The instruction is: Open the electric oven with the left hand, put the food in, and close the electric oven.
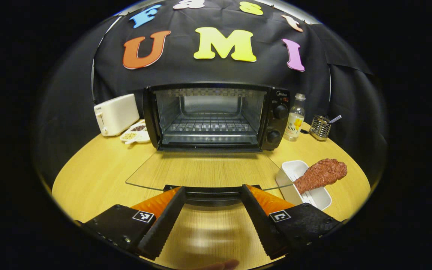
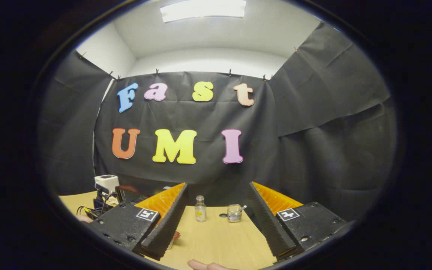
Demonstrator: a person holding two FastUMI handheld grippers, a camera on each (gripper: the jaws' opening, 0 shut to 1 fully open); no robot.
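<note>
Left claw (image 1: pixel 213 195): spread wide, holding nothing; its fingers flank the dark handle (image 1: pixel 212 192) on the near edge of the lowered glass door (image 1: pixel 204 168) without pressing on it.
Right claw (image 2: pixel 216 210): also wide apart and empty, held above the surface (image 2: pixel 216 243) and aimed toward the far wall.
Oven (image 1: pixel 216 116): open, at the far middle of the surface, door folded flat toward the viewer, wire rack (image 1: pixel 210 125) bare inside.
Food (image 1: pixel 321 174): a reddish-brown piece of meat lying across a white tray (image 1: pixel 294 180), to the right of the door's near corner.
Step in hand: the door looks fully down, so the judgement is that opening is done and loading comes next.
Food relative to claws: in the left gripper view it sits just right of the left claw's right finger, near but apart; its place relative to the right claw cannot be told.
Doing it well: draw the left claw back off the handle without lifting the door; bring the right claw low over the tray, close on the thick end of the meat, and carry it over the glass rather than dragging across it.
Risks: the meat overhangs the tray and may tip it; the tray stands close to the door's corner.
Nearby: toaster (image 1: pixel 115 114) and seasoning dishes (image 1: pixel 135 133) far left, bottle (image 1: pixel 294 120) and mesh holder (image 1: pixel 320 127) far right.
</note>
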